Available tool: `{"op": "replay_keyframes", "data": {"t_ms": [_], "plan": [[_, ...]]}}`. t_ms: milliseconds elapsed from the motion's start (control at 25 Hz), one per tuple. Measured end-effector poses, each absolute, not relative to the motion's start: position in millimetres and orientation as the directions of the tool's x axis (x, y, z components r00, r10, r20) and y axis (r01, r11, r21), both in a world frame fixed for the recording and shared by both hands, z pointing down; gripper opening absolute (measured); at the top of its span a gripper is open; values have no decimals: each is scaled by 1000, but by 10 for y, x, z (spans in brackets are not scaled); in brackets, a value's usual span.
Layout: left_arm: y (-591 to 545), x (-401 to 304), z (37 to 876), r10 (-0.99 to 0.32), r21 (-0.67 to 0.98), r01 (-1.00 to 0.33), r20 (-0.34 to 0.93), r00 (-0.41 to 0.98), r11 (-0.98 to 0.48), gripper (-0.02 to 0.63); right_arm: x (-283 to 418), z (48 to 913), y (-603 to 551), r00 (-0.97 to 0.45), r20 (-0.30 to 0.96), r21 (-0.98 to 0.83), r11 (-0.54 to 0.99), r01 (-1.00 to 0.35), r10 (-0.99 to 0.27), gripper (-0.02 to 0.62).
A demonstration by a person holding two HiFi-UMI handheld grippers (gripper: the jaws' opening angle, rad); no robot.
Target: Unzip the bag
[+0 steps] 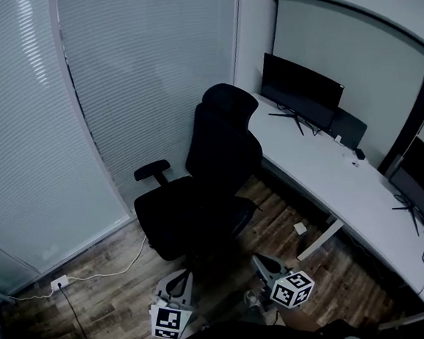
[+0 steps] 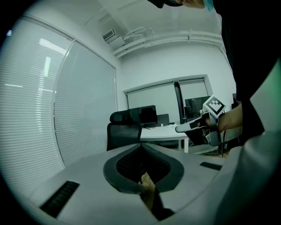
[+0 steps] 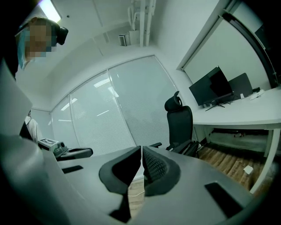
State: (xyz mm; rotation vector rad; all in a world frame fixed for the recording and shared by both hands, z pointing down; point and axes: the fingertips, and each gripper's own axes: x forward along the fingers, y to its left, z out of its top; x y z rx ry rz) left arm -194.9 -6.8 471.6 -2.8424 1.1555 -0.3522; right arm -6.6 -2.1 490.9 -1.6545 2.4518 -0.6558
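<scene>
No bag shows in any view. Both grippers are held low, close to the person's body, pointing out into the room. My left gripper is shut, its pads meeting with nothing between them. My right gripper is shut too, with only a thin slit between its pads and nothing held. Each gripper appears in the other's view: the right gripper in a hand at the right, the left gripper at the left.
A black office chair stands just ahead on the wooden floor. A white curved desk runs along the right with two monitors. Blinds cover the glass walls at left. A wall socket with a cable lies at the lower left.
</scene>
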Motion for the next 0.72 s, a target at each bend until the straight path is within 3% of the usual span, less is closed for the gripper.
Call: {"op": "replay_keyframes", "data": {"t_ms": [720], "plan": [[264,-2117,4776,-674,-102,-668,177,717,-738,20,-424,4982,235,-403,163,-371,323,-871,-900,44]]}}
